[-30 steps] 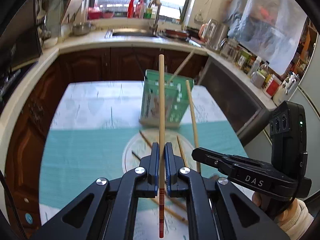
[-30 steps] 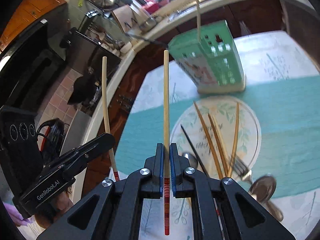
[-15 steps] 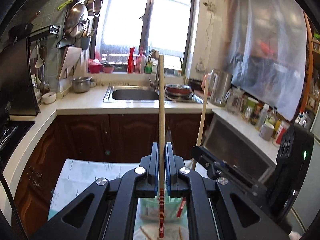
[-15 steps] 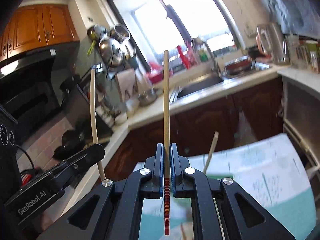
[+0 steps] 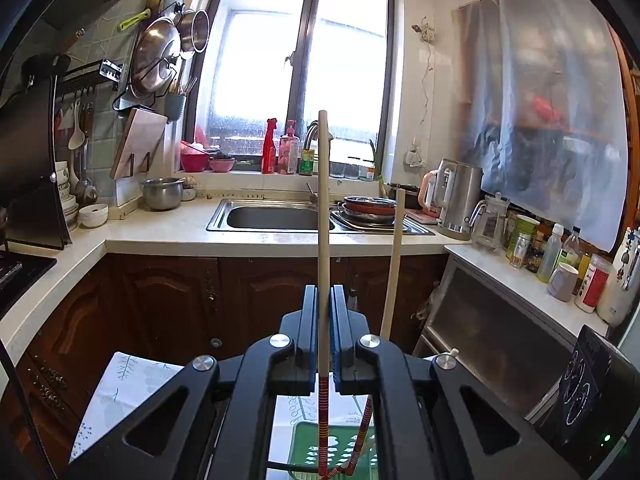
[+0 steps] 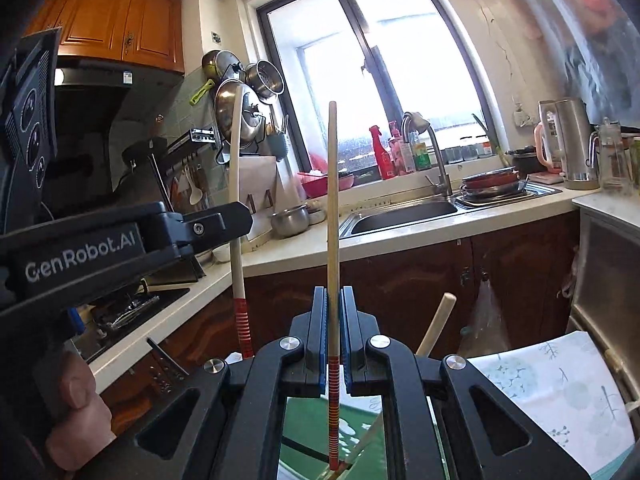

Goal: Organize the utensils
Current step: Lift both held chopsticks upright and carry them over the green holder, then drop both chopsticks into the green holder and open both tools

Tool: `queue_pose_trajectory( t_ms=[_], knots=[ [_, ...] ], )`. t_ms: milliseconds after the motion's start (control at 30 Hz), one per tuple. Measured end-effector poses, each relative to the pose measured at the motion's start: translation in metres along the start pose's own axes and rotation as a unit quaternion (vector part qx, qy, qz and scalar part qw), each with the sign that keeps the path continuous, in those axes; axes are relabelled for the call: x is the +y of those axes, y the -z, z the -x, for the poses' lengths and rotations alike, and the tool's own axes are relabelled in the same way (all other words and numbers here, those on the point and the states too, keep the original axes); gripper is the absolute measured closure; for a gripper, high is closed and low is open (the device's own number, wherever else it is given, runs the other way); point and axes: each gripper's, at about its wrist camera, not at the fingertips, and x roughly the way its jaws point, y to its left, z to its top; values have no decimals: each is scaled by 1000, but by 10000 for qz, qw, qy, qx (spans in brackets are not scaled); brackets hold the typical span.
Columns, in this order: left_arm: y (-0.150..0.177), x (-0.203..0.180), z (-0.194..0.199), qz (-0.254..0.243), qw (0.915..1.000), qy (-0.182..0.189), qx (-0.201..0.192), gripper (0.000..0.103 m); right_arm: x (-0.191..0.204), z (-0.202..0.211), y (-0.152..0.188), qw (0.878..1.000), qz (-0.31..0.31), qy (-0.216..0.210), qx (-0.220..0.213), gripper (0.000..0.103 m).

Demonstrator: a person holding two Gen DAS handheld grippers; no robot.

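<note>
Both grippers have swung up from the plate to stand over the green holder [image 5: 332, 446]. The left gripper [image 5: 324, 300] clamps one chopstick [image 5: 323, 200] upright; the right gripper [image 6: 333, 304] clamps another chopstick [image 6: 332, 200], striped ends just above the holder's mouth. Lowering and release appear to come next.

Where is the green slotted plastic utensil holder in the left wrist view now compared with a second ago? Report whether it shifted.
Yes. The green slotted plastic utensil holder dropped from mid-frame to the bottom edge, below the left tool, while the sink came into the middle.
</note>
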Motion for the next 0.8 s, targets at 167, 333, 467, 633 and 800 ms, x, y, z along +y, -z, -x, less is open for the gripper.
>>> queue_pose_trajectory(
  t_ms=[167,333,467,633,800],
  knots=[
    [20,4,-11,74,9999,90,28,100,0,-21,30,9998,196,4,28,97],
    [37,-7,0,-397,9989,1,-229,99,-2,-20,66,9980,510,-29,376,97],
    [42,-15,7,-620,9979,61,-189,90,-5,-13,87,9961,604,-3,644,96],
    [46,-18,16,-684,9976,95,-105,68,-6,10,94,9952,586,-34,787,90],
    [42,-18,33,-661,9974,272,-5,57,-13,44,80,9958,523,51,749,65]
  ],
)
